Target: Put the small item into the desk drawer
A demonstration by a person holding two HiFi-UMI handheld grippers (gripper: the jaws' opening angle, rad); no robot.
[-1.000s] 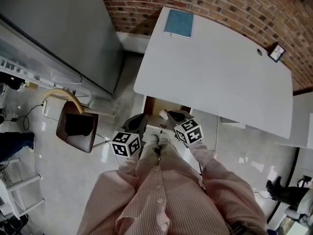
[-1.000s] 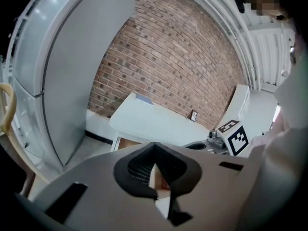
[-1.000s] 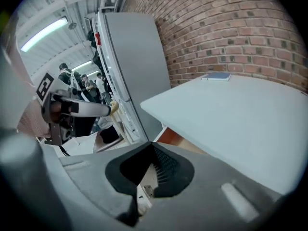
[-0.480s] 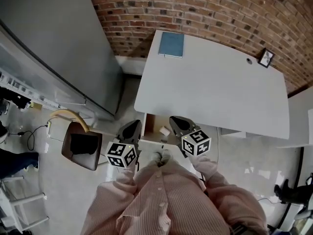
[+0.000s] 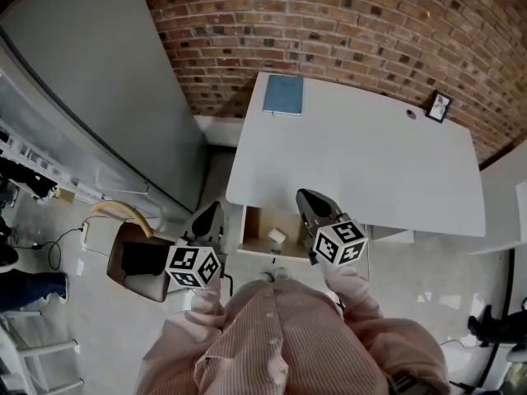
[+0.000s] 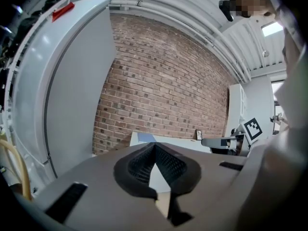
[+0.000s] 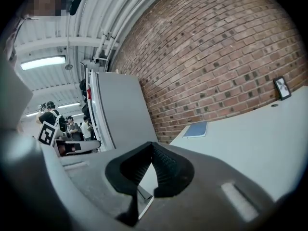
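With the small item (image 5: 277,236) lying in the open drawer (image 5: 257,223), you are holding the left gripper (image 6: 155,148) and right gripper (image 7: 152,149) closed, empty.

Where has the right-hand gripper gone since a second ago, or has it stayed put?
Yes, it moved. The right gripper has shifted off the open drawer: its tip, earlier over the drawer's inside, now overlaps the front edge of the desk.
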